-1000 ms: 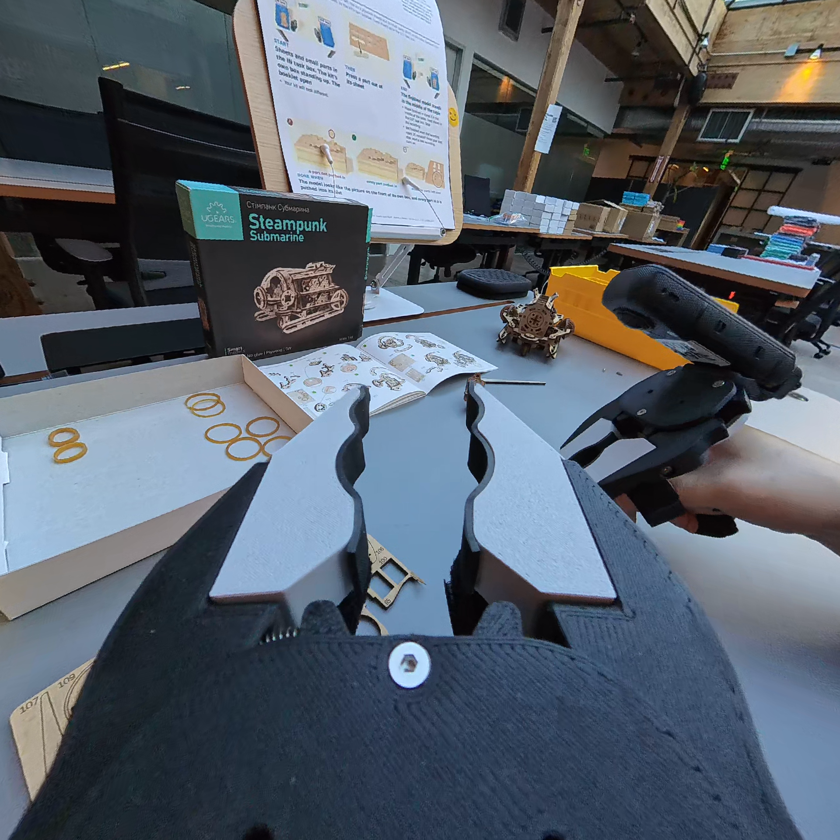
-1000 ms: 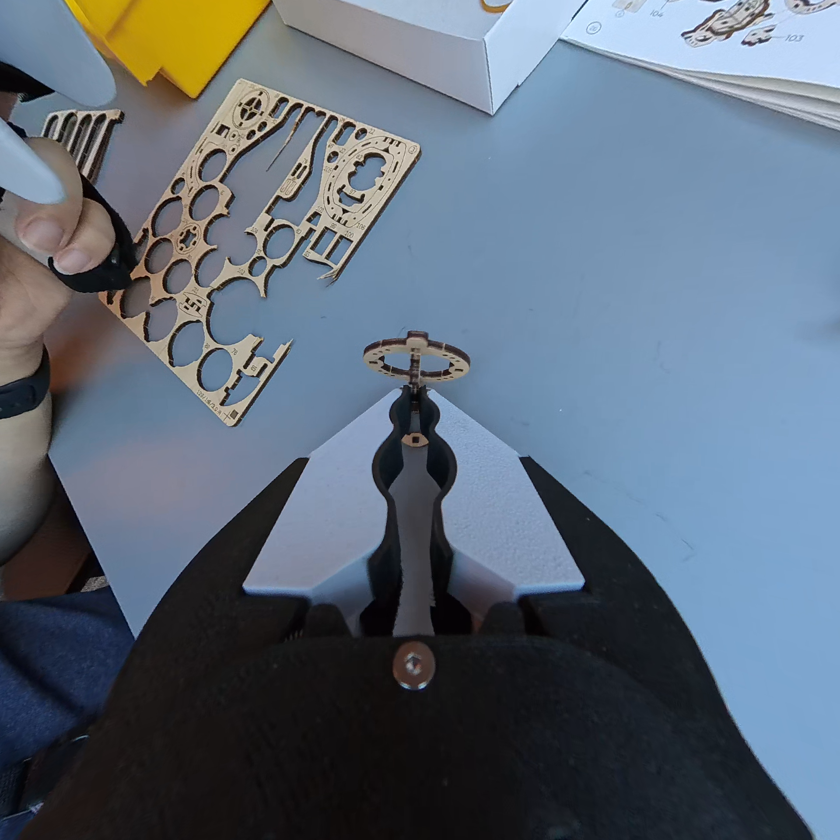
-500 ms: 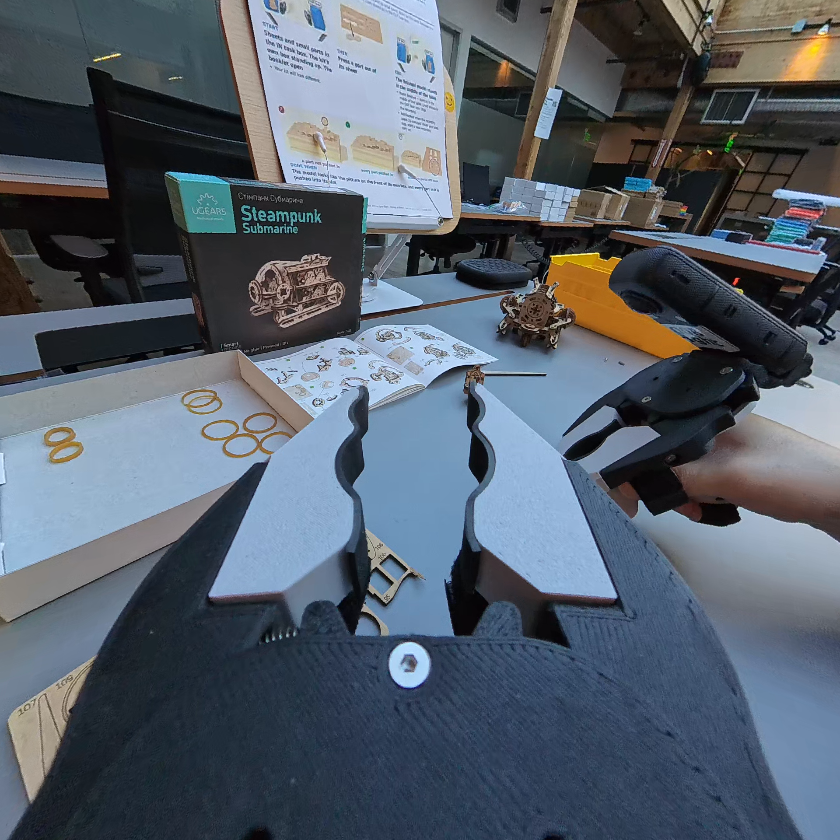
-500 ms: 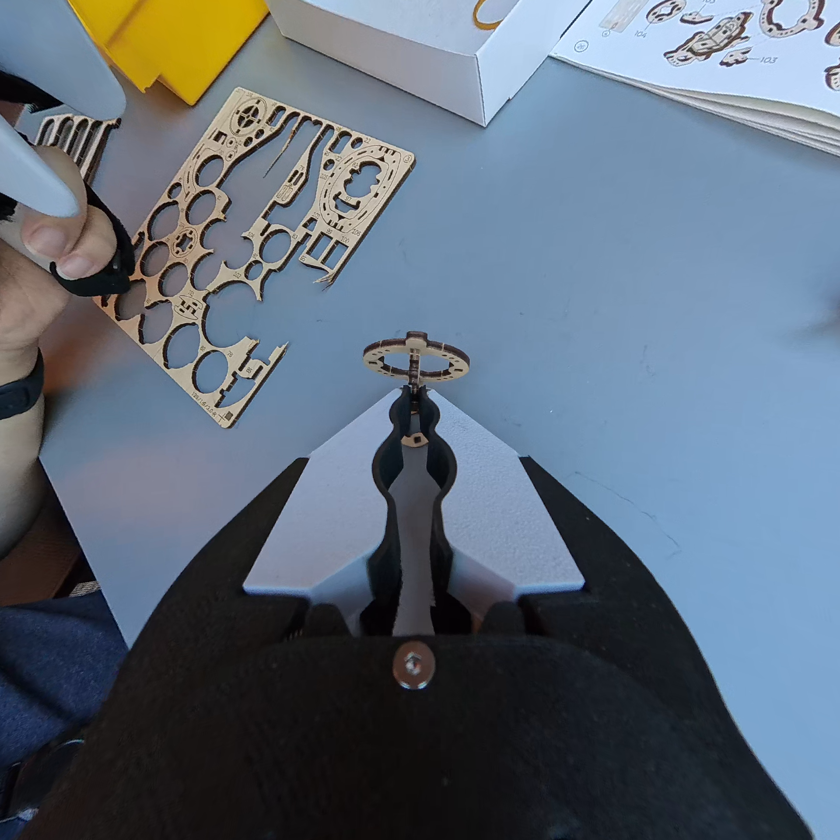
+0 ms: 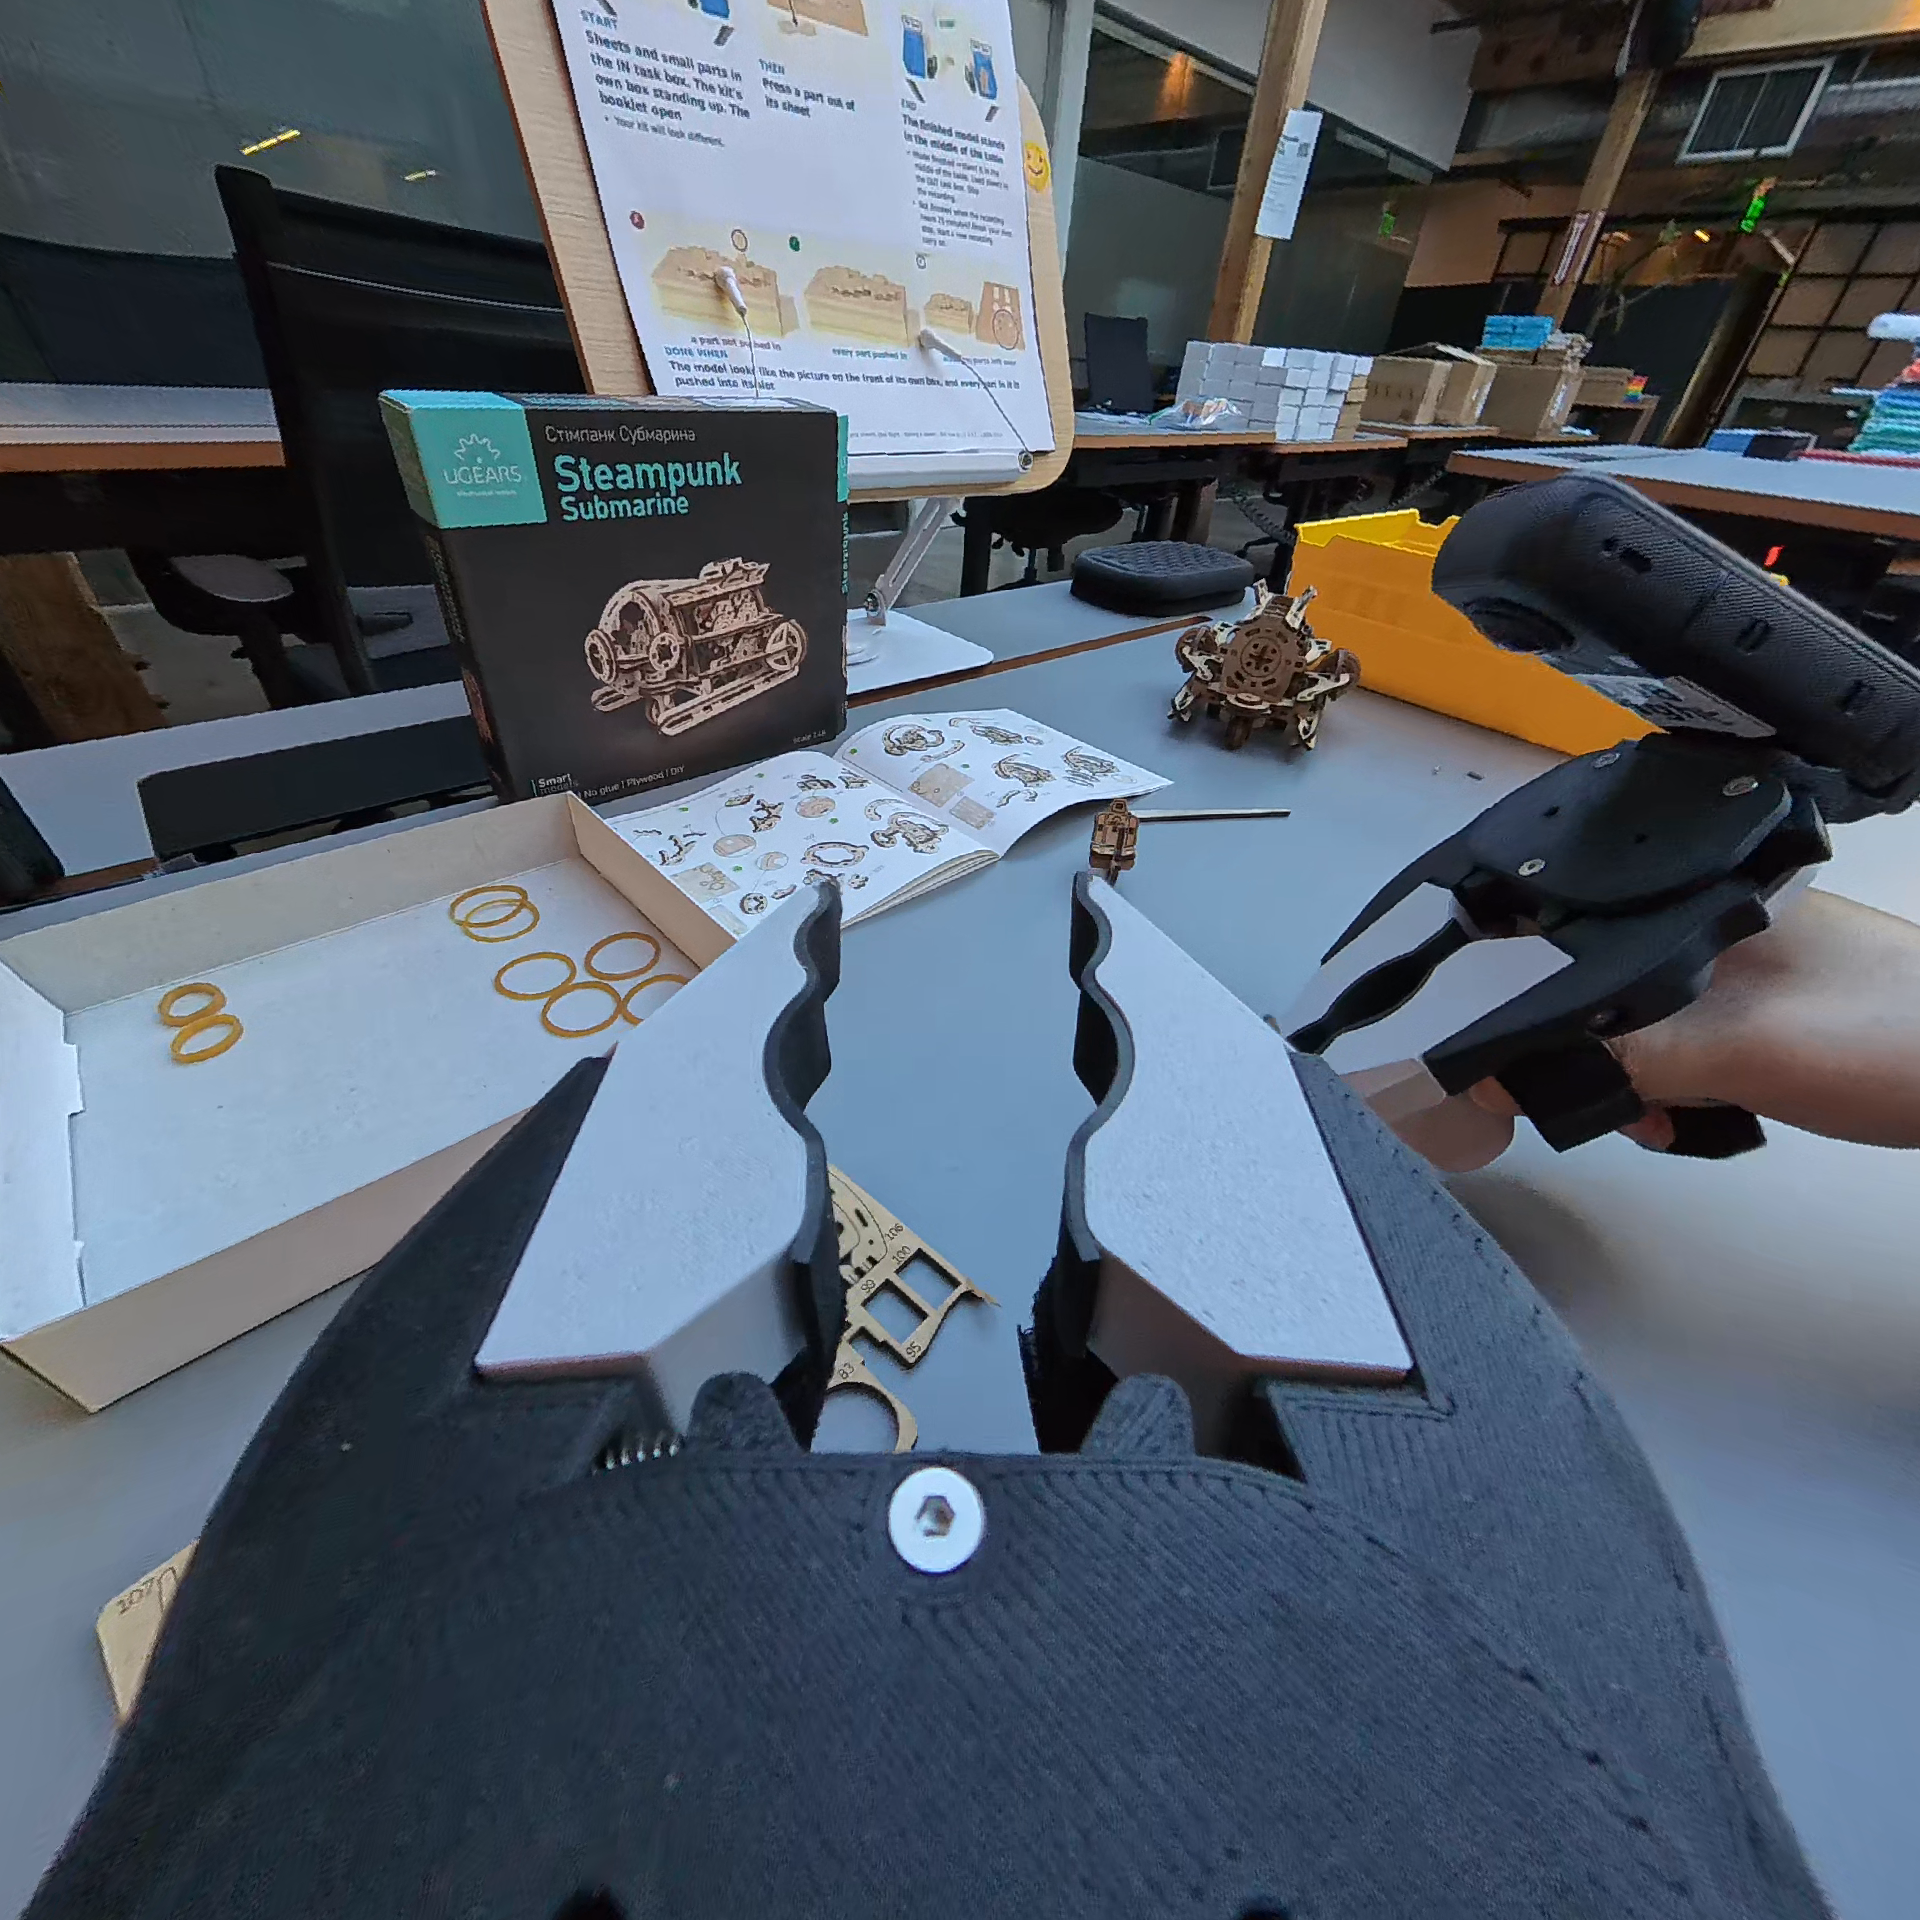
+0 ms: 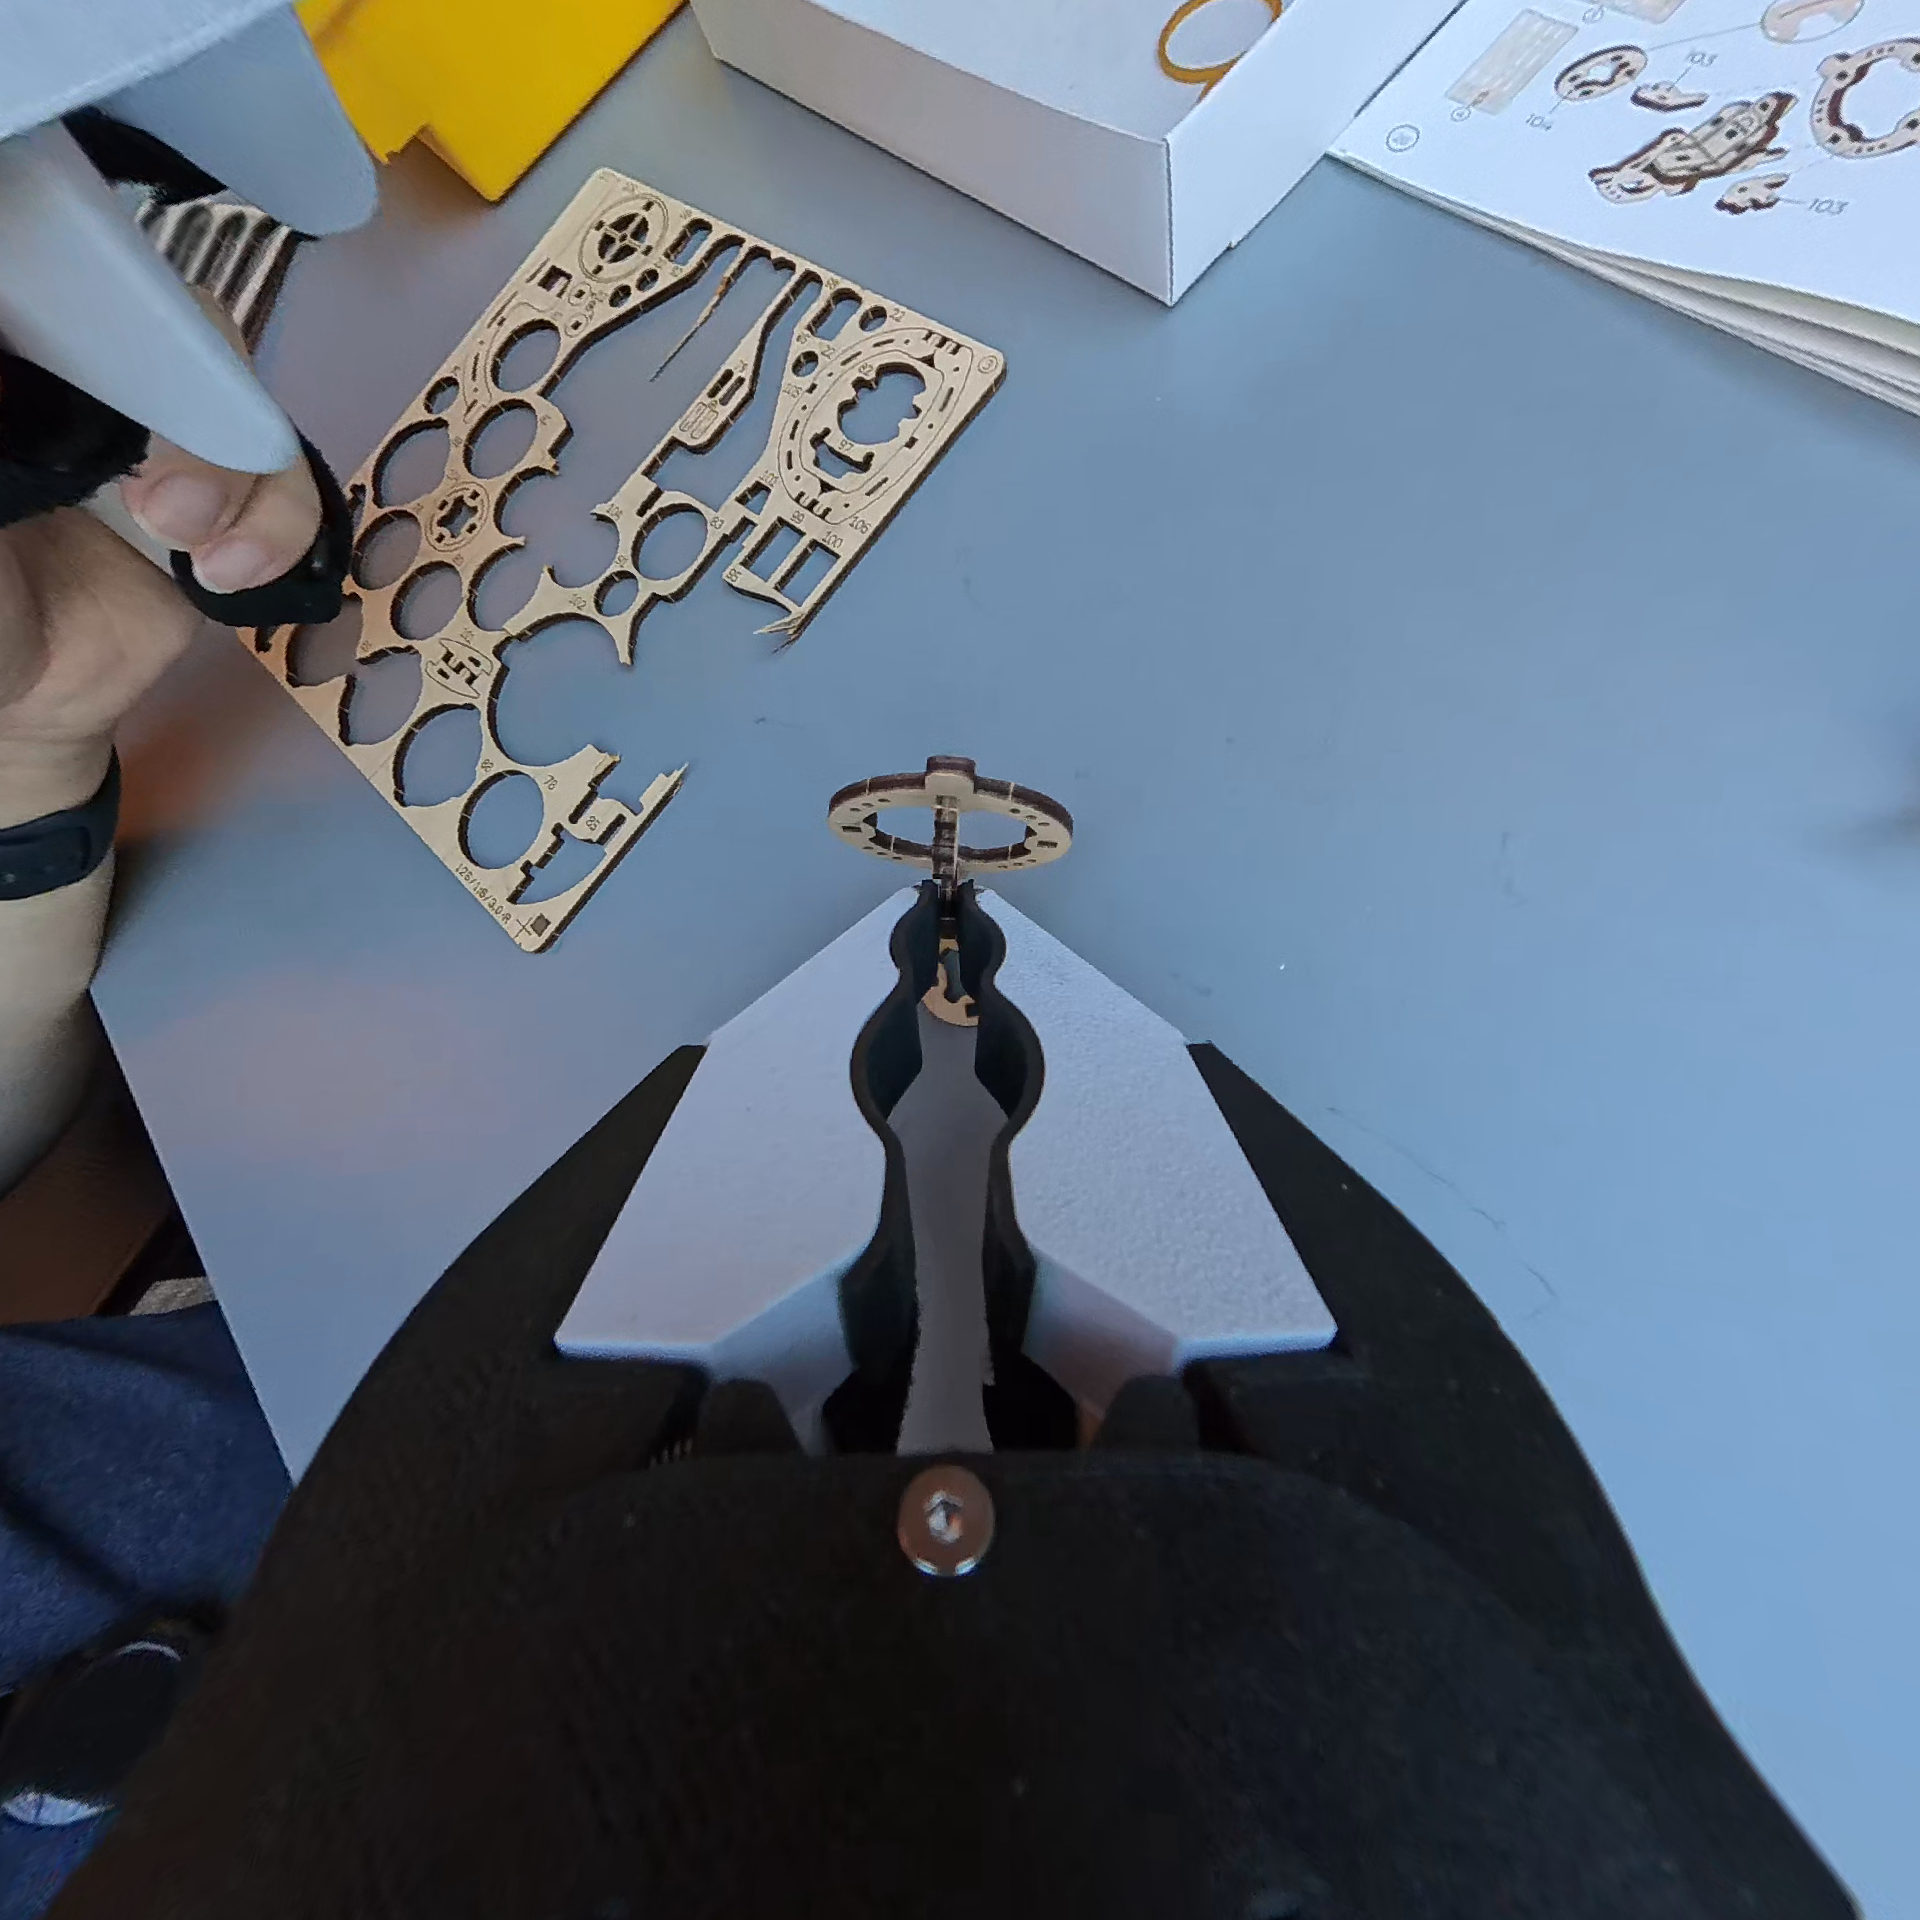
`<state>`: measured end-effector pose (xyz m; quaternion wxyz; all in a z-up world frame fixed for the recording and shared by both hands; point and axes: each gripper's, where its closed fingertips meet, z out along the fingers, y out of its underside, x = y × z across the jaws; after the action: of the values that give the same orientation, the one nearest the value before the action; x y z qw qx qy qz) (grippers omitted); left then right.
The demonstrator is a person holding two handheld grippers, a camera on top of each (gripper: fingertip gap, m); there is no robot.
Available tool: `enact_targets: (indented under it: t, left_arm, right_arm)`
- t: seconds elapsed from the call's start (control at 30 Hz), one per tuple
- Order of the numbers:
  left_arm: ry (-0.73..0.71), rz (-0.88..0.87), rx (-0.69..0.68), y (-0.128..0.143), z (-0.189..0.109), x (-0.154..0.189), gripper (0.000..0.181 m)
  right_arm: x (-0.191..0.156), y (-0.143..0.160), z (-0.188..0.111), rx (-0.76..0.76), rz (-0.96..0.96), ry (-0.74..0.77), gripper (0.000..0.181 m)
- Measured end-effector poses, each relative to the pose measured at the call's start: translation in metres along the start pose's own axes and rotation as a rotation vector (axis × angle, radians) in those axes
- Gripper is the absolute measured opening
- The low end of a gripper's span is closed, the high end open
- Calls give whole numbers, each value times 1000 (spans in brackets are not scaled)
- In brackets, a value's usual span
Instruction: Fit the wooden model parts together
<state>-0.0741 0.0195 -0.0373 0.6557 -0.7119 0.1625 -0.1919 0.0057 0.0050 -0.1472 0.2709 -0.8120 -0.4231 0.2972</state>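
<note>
My right gripper is shut on the stem of a small wooden ring piece and holds it above the grey table. A punched-out plywood sheet lies to its left. My left gripper is open and empty, hovering over that sheet, which shows between its fingers. The right gripper also shows in the left wrist view, to the right, with its ring piece hidden. A part-built wooden model stands farther back. A small wooden part on a thin rod lies beside the booklet.
A white tray with several yellow rubber bands sits at left. The kit box and an open booklet are behind it. A yellow bin stands at back right and an instruction board at the back. The table edge is at near left. My right fingertips sit around 15 cm from my left ones.
Both views have shifted only slightly. The right gripper stays shut on the ring piece and the left stays open.
</note>
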Motion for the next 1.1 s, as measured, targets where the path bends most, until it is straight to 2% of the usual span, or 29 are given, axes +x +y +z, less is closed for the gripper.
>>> enact_targets:
  t: [0.23,0.3,0.43,0.57,0.8,1.1]
  left_arm:
    - [2,24,-24,5,2,2,43]
    - [1,24,-30,6,3,2,42]
    - [-7,33,-40,7,2,0,42]
    - [-5,59,-46,7,3,4,42]
    - [-15,114,-94,18,9,7,43]
    - [-18,99,-93,18,9,5,43]
  right_arm:
    - [-4,-3,-1,-21,-144,-131,1]
    - [0,-3,2,-21,-116,-160,1]
    - [-1,-18,-5,154,-33,-245,1]
    - [-5,-11,-12,179,-16,-319,1]
    - [-1,-4,-8,134,-89,-225,1]
    - [-1,0,-3,102,-117,-202,0]
